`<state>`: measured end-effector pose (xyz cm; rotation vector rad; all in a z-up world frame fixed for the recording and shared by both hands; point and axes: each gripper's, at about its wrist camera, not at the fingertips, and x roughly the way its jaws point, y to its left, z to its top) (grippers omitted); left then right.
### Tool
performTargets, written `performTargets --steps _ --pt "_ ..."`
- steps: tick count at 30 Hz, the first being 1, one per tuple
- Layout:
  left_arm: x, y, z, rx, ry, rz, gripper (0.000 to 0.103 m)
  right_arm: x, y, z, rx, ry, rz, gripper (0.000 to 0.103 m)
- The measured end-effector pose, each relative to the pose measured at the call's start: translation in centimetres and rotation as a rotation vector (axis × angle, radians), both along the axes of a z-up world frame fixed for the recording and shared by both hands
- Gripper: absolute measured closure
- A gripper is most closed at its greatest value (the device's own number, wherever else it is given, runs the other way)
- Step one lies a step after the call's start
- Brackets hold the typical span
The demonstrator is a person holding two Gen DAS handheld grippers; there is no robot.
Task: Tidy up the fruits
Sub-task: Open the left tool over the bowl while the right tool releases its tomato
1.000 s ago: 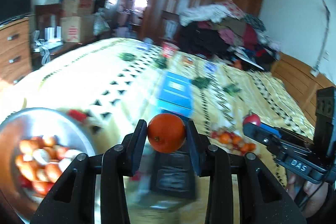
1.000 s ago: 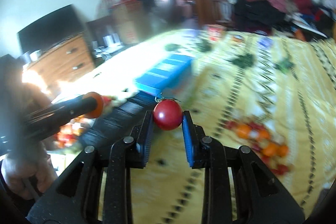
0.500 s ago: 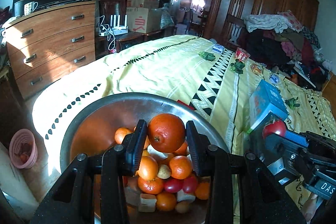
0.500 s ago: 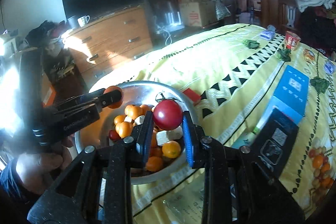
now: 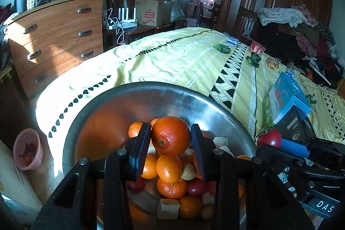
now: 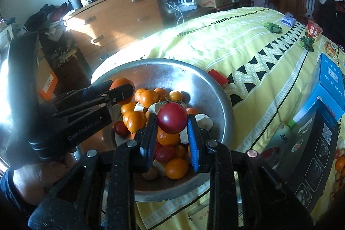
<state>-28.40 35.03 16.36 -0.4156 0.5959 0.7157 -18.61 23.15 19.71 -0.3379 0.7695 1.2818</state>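
Observation:
A metal bowl sits on the yellow bedspread, holding several oranges, red tomatoes and pale fruit chunks. My left gripper is shut on an orange and holds it just above the fruit pile. It also shows in the right wrist view at the bowl's left side. My right gripper is shut on a red tomato above the bowl's near side. The tomato also shows in the left wrist view at the bowl's right rim.
A blue box and a dark box lie on the bed right of the bowl. A small red block touches the bowl's far rim. A wooden dresser stands left. A pink basket is on the floor.
Both grippers swung left from the loose fruit on the bed to the metal bowl and have come lower over the fruit pile, each still holding its fruit.

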Motion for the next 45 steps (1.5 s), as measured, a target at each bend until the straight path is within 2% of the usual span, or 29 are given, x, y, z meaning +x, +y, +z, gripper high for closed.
performTargets --steps 25,34,36,38,42,44,45 --pt "-0.1 1.1 -1.5 -0.024 0.035 0.024 0.064 -0.3 1.4 -1.5 -0.030 0.019 0.003 0.075" --pt "-0.3 1.5 -1.9 -0.007 0.081 0.083 0.064 -0.3 1.5 -1.8 -0.046 0.020 0.012 0.074" --pt "-0.4 1.3 -1.7 0.001 0.079 0.094 0.060 -0.3 1.7 -1.9 -0.050 0.020 0.015 0.073" --pt "-0.5 1.1 -1.4 0.016 0.081 0.107 0.049 -0.3 1.9 -2.1 -0.057 0.023 0.016 0.073" --pt "-0.5 0.9 -0.9 0.039 0.089 0.135 0.040 -0.2 1.9 -2.1 -0.068 0.018 -0.001 0.073" --pt "-0.6 0.7 -0.6 0.063 0.100 0.159 0.029 -0.4 1.6 -1.7 -0.062 0.010 -0.005 0.073" --pt "-0.7 0.4 -0.3 0.083 0.107 0.172 0.027 -0.5 1.4 -1.3 -0.052 0.003 -0.006 0.071"
